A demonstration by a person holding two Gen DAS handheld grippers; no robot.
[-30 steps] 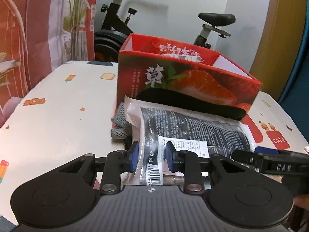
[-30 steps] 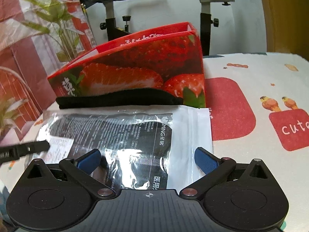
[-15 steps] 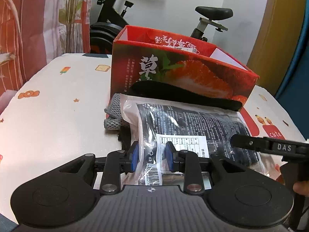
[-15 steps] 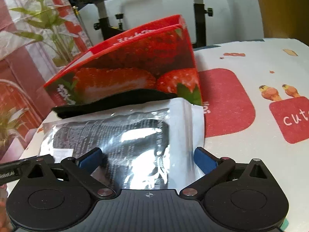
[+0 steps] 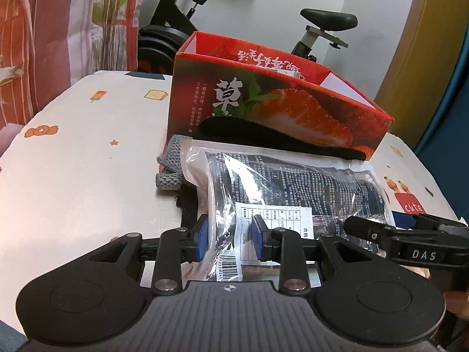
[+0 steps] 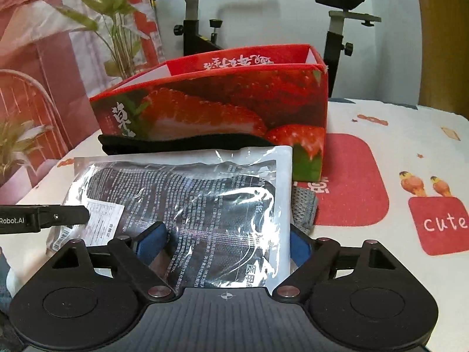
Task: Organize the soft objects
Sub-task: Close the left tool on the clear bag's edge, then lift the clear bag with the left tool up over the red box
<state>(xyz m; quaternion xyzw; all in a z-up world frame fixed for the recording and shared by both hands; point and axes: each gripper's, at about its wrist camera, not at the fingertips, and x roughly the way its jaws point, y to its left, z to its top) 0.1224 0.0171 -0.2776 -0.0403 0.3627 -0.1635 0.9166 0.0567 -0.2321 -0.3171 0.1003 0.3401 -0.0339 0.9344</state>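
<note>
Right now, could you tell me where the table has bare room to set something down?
The tablecloth is bare left of the strawberry box and grey knit cloth, and right of the box. Directly before the box it is crowded: plastic packet and black strap.

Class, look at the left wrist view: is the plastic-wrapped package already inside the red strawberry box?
No, the plastic-wrapped package lies on the table in front of the red strawberry box, not inside it.

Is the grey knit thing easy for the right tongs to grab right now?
Probably not. The right tongs are closing around the plastic packet, which lies over most of the grey knit. Only an edge peeks out beside the packet.
</note>
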